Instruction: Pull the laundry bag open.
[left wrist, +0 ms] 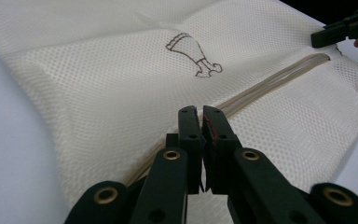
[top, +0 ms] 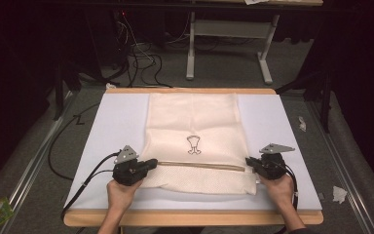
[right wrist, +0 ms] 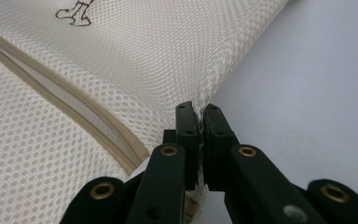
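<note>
High view gave me the whole table [top: 121, 117]: a white sheet over a wooden board, with a cream mesh laundry bag [top: 193, 122] lying flat across its middle, the far edge up at 12 o'clock and the near edge down toward 6. A small brown printed emblem [top: 193, 145] sat near the bag's centre, and a tan zipper [top: 199, 165] ran across the bag just below it, from 9 o'clock to 3.

My left gripper [top: 148, 165] sat at the zipper's 9 o'clock end, held in the left hand [top: 121, 192]. In the left gripper view its jaws were drawn together, with only a slit between them, over the mesh by the zipper line; I could not tell whether cloth was caught in them.

My right gripper [top: 250, 162] was at the bag's 3 o'clock edge, in the right hand [top: 278, 187]. In the right gripper view the jaws were pinched onto the bag's side seam, just beside the zipper's end, with bare white sheet at their right.
</note>
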`<action>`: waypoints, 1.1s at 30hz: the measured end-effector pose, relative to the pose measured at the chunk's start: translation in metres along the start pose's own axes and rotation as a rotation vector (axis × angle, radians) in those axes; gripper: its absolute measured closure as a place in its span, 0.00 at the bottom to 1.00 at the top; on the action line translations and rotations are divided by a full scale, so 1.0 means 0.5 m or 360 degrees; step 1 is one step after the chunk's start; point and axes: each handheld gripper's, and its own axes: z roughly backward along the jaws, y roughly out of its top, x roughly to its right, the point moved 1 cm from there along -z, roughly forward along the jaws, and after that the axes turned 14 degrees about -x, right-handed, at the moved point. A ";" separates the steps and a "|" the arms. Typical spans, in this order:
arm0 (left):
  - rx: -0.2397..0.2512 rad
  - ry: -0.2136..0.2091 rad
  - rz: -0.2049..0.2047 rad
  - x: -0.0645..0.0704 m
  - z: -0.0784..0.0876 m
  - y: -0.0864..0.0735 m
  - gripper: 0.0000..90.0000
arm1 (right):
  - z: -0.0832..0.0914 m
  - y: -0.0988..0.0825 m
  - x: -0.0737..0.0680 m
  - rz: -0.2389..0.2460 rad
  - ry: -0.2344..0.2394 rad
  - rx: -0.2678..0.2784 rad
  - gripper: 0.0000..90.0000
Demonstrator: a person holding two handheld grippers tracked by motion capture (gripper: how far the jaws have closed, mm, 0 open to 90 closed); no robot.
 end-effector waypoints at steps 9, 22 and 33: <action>0.0015 0.0026 0.0023 -0.011 0.011 -0.004 0.97 | 0.004 -0.002 0.004 -0.0015 -0.0005 0.0003 0.98; 0.0033 0.0043 0.0069 -0.028 0.023 -0.012 0.97 | 0.008 -0.002 0.010 -0.0027 -0.0026 0.0010 0.98; 0.0052 0.0050 0.0090 -0.036 0.029 -0.015 0.97 | 0.013 -0.002 0.015 -0.0035 -0.0032 0.0016 0.98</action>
